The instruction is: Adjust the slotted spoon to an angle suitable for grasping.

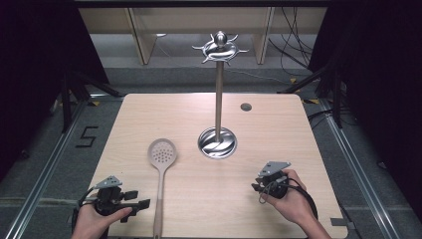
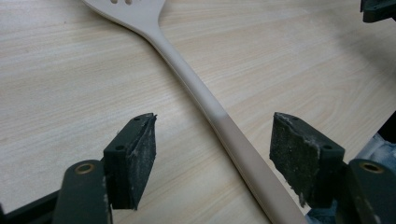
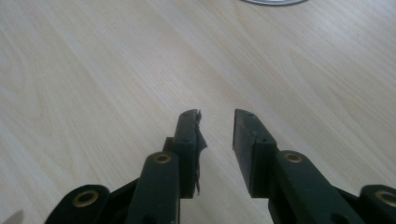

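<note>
1. The spoon point(image 1: 161, 164), a slotted one, lies flat on the table point(image 1: 278, 129), bowl away from the person, handle running to the near edge.
2. The left gripper point(image 1: 139, 199) sits at the near left corner. In the left gripper view its jaws stand wide open either side of the handle point(image 2: 233, 140), pads clear of it.
3. The right gripper point(image 1: 259, 188) rests at the near right, well apart from the spoon. Its jaws point(image 3: 217, 140) are drawn as close as they go, with a narrow gap and nothing between them.
4. A steel rack point(image 1: 218, 89) stands at the table centre, beyond the spoon.
</note>
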Available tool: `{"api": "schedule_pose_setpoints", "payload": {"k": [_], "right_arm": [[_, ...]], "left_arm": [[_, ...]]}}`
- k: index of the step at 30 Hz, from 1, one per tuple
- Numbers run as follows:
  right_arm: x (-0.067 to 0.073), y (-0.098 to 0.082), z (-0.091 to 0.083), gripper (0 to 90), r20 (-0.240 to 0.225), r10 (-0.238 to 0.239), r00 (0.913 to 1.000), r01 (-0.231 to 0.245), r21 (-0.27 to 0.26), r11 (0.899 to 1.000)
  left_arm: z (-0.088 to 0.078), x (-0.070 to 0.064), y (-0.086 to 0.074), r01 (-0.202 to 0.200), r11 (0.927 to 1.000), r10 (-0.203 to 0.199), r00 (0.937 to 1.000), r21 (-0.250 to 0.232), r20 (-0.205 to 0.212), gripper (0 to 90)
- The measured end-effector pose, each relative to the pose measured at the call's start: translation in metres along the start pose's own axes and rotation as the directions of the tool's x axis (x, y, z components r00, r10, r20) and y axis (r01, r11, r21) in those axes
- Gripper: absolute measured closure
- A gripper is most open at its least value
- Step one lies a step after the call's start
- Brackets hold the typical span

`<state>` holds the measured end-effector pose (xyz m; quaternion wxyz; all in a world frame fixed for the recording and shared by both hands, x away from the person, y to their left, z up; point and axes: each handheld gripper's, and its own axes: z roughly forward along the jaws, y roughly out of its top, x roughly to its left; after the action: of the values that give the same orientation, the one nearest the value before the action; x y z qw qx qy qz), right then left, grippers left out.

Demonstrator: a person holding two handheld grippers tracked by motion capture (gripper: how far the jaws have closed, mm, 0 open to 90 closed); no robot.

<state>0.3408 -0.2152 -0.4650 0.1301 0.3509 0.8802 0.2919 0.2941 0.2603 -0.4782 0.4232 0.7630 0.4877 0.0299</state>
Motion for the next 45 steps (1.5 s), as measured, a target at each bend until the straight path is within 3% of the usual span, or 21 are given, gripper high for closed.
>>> {"api": "schedule_pose_setpoints", "payload": {"k": [4, 5, 8, 9, 10, 12, 14, 16, 19, 20, 21, 22, 24, 25, 26, 28, 32, 34, 37, 42, 45], "right_arm": [[-0.004, -0.001, 0.0, 69.2, 0.001, 0.012, 0.9999, -0.012, 0.005, 1.0], [-0.003, -0.002, 0.001, 68.7, 0.001, 0.03, 0.9995, -0.03, -0.008, 1.0], [-0.003, -0.003, 0.0, 68.1, 0.001, 0.015, 0.9999, -0.015, 0.0, 1.0], [-0.003, -0.002, 0.0, 67.7, 0.003, 0.016, 0.9999, -0.016, 0.001, 1.0], [-0.002, -0.001, 0.0, 67.3, 0.011, 0.015, 0.9998, -0.015, 0.0, 1.0], [-0.002, 0.001, -0.001, 67.0, 0.017, 0.015, 0.9998, -0.015, 0.001, 1.0], [-0.001, 0.004, -0.002, 66.4, 0.025, 0.007, 0.9997, -0.006, -0.011, 1.0], [0.001, 0.004, 0.001, 66.0, 0.025, 0.012, 0.9996, -0.012, -0.012, 1.0], [0.001, 0.003, 0.003, 65.4, 0.012, 0.006, 0.9999, -0.006, 0.005, 1.0], [0.001, 0.003, 0.003, 65.0, 0.015, 0.018, 0.9997, -0.018, 0.0, 1.0], [0.001, 0.003, 0.003, 65.0, 0.015, 0.018, 0.9997, -0.018, 0.0, 1.0], [0.0, 0.003, 0.001, 64.8, 0.0, 0.015, 0.9999, -0.015, 0.021, 1.0], [-0.003, 0.001, 0.003, 64.2, 0.013, 0.027, 0.9996, -0.027, -0.003, 1.0], [-0.004, 0.001, 0.003, 64.1, 0.004, 0.017, 0.9998, -0.017, 0.01, 1.0], [-0.004, 0.0, 0.004, 63.8, 0.007, 0.018, 0.9998, -0.018, 0.007, 1.0], [-0.003, 0.001, 0.002, 63.3, -0.009, 0.038, 0.9992, -0.038, 0.027, 0.999], [-0.002, 0.001, 0.005, 62.4, -0.002, -0.004, 1.0, 0.004, 0.017, 1.0], [-0.001, 0.002, 0.004, 62.1, -0.007, 0.013, 0.9999, -0.012, 0.026, 1.0], [0.0, 0.002, 0.004, 62.0, -0.007, 0.014, 0.9999, -0.014, 0.025, 1.0], [-0.002, 0.001, 0.004, 61.4, -0.012, 0.007, 0.9999, -0.006, 0.028, 1.0], [-0.002, 0.001, 0.004, 60.9, -0.012, 0.006, 0.9999, -0.006, 0.027, 1.0]], "left_arm": [[0.001, -0.002, 0.004, 0.018, 0.9998, -0.017, 0.9994, 0.004, -0.03, 31.0], [0.001, -0.004, 0.008, -0.008, 0.9995, 0.009, 0.998, 0.029, -0.063, 31.8], [0.0, -0.01, 0.014, -0.025, 0.9987, 0.029, 0.9961, 0.045, -0.084, 37.1], [-0.001, -0.015, 0.018, -0.037, 0.9983, 0.041, 0.9946, 0.044, -0.095, 42.4], [-0.004, -0.018, 0.02, -0.064, 0.9961, 0.069, 0.9931, 0.062, -0.094, 56.6], [-0.005, -0.028, 0.025, -0.083, 0.9953, 0.087, 0.9928, 0.05, -0.083, 63.7], [-0.005, -0.038, 0.03, -0.146, 0.9853, 0.151, 0.987, 0.09, -0.055, 80.8], [0.002, -0.053, 0.031, -0.171, 0.979, 0.175, 0.9842, 0.111, -0.024, 89.1], [0.014, -0.073, 0.03, -0.243, 0.9534, 0.24, 0.9699, 0.178, 0.039, 89.4], [0.024, -0.084, 0.027, -0.282, 0.9271, 0.267, 0.9591, 0.247, 0.093, 89.4], [0.024, -0.084, 0.027, -0.282, 0.9271, 0.267, 0.9591, 0.247, 0.093, 89.4], [0.028, -0.085, 0.028, -0.344, 0.8823, 0.322, 0.9392, 0.322, 0.119, 89.4], [0.043, -0.089, 0.024, -0.347, 0.862, 0.333, 0.9371, 0.369, 0.105, 89.5], [0.043, -0.089, 0.024, -0.347, 0.862, 0.333, 0.9371, 0.369, 0.105, 89.4], [0.047, -0.09, 0.022, -0.351, 0.8547, 0.339, 0.9352, 0.382, 0.101, 89.5], [0.054, -0.09, 0.019, -0.326, 0.8523, 0.316, 0.944, 0.409, 0.094, 89.5], [0.064, -0.085, 0.016, -0.311, 0.8415, 0.308, 0.948, 0.442, 0.082, 89.5], [0.066, -0.085, 0.015, -0.293, 0.8435, 0.292, 0.9535, 0.45, 0.073, 89.5], [0.066, -0.084, 0.015, -0.3, 0.8347, 0.304, 0.9503, 0.462, 0.067, 89.5], [0.065, -0.083, 0.014, -0.273, 0.842, 0.281, 0.9582, 0.465, 0.054, 89.5], [0.066, -0.081, 0.014, -0.284, 0.8326, 0.298, 0.9534, 0.475, 0.049, 89.5]]}}
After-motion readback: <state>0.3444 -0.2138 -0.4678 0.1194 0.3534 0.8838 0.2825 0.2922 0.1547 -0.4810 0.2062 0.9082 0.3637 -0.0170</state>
